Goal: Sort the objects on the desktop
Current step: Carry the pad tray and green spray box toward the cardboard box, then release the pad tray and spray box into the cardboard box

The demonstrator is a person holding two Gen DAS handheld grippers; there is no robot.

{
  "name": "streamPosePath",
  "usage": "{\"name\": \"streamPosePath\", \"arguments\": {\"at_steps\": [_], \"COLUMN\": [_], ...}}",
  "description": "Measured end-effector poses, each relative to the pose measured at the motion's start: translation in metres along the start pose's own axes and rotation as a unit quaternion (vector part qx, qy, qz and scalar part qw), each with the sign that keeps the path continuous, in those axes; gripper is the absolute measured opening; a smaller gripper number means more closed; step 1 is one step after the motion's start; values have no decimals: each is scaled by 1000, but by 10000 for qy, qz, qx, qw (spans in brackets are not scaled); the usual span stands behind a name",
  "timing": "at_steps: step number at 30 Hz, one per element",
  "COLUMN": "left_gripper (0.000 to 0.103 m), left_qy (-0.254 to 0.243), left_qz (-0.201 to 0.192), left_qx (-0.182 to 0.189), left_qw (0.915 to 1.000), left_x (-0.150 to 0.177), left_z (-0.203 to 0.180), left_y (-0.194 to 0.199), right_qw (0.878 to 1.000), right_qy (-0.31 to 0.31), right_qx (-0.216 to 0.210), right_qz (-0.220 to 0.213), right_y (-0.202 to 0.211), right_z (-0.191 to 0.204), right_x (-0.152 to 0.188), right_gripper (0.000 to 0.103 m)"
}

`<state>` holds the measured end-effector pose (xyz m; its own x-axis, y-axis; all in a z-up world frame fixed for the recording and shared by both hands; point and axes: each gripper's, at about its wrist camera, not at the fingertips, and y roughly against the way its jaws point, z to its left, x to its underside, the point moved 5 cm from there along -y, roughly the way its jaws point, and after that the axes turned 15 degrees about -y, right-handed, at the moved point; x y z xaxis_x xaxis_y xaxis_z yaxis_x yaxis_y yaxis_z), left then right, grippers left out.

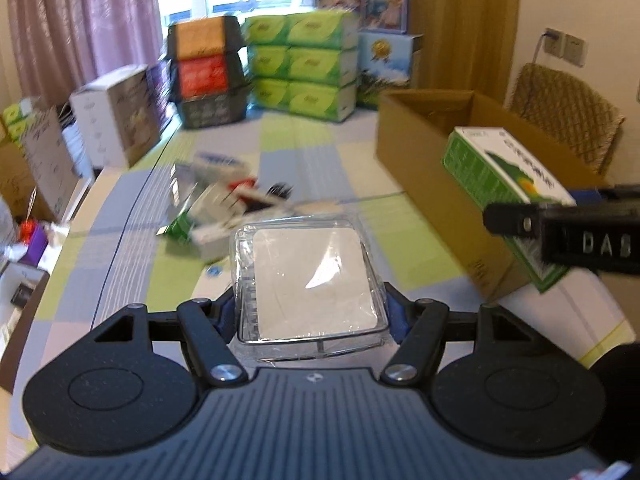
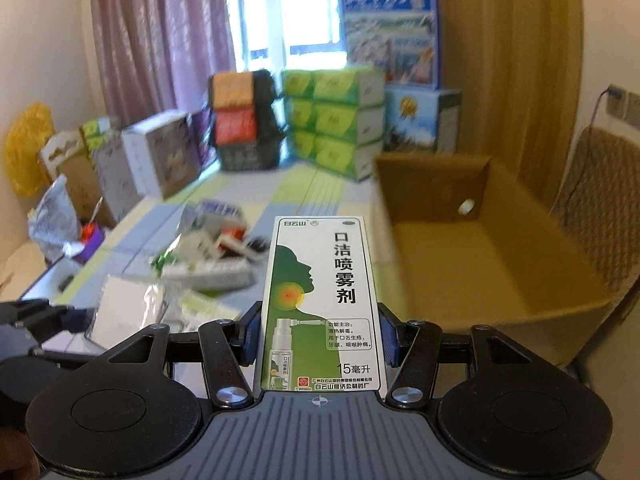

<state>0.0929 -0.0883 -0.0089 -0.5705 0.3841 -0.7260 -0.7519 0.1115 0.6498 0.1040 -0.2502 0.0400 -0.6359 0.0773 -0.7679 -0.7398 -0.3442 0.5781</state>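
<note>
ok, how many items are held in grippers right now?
2. The left gripper clamps a clear plastic case; the right gripper clamps a green-and-white spray box, near the open cardboard box. Others remain piled on the table.

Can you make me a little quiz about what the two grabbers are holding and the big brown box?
1. True or false: the left gripper holds a green bottle.
2. What does the right gripper hold: A) the green-and-white spray box, B) a spoon, C) nothing?
3. Fill in: in the right wrist view, the cardboard box looks ____ inside.

Key: 1. False, its fingers clamp a clear plastic case. 2. A. 3. Empty.
</note>
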Motion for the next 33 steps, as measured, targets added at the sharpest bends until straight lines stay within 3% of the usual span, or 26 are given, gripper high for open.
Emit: {"name": "streamPosePath", "arguments": {"at_steps": [9, 19, 33], "left_gripper": [65, 65, 66], "left_qy": [-207, -451, -590], "left_qz": [-352, -534, -427], "left_qx": [520, 1051, 1442], "left_qw": [9978, 9920, 9869], "left_x": [-76, -143, -155], "left_z": [-66, -124, -144], "left_y": [1, -40, -97], "right_qw": [9978, 9952, 9929], "right_qy": [-229, -437, -461], "right_qx": [543, 877, 1055], "right_qz": [-312, -35, 300], "right_y": [21, -2, -56], "right_z": [-90, -162, -186], "right_x": [-63, -92, -88], "right_gripper": [53, 53, 53]}}
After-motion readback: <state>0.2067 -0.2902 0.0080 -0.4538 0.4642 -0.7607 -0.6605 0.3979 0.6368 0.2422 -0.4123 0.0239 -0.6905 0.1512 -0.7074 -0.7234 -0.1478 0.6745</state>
